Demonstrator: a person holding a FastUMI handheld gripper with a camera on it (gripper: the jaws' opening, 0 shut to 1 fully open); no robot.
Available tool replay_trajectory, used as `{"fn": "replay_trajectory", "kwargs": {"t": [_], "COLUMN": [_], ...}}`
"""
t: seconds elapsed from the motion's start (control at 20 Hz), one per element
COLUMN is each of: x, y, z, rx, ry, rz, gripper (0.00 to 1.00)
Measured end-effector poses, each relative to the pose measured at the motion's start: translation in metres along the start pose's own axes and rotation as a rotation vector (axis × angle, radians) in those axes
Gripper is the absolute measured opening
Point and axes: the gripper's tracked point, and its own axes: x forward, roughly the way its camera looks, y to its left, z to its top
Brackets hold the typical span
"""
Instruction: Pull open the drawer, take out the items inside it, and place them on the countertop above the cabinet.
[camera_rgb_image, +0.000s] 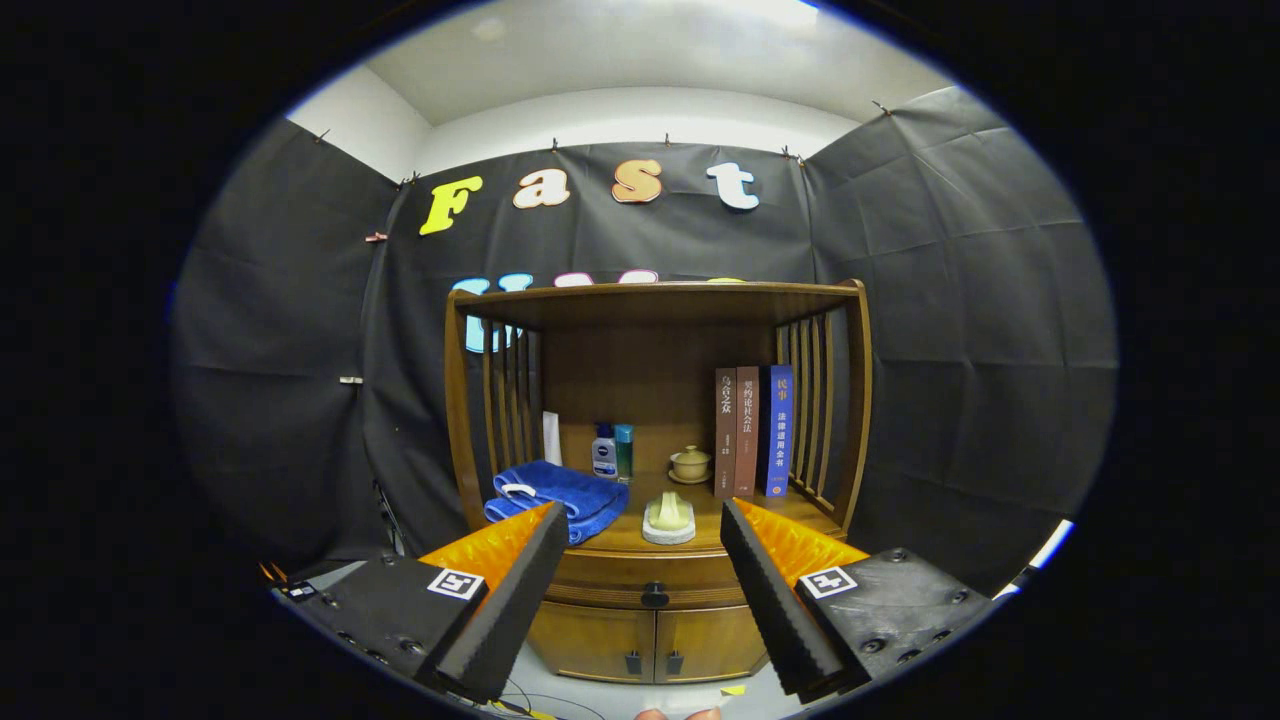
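Fingers (640, 520) apart before closed drawer (655, 578).

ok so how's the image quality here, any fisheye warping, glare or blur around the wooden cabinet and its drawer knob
Gripper view: strong fisheye bend, so the wooden cabinet bows at its posts and top; light is even, with a bright washed-out patch on the ceiling; the dark round drawer knob and the folded blue towel are sharp; the open gripper frames the knob, with its near fingers slightly soft.

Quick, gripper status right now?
Gripper: open, holding nothing, fingers spread either side of the closed drawer's knob, well short of it.
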Motion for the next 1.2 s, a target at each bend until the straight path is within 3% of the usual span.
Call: {"fn": "replay_trajectory", "kwargs": {"t": [1.2], "x": [0.0012], "y": [-0.0012], "z": [0.0016], "rx": [0.012], "ry": [-0.006], "rz": [0.003], "gripper": [0.99]}}
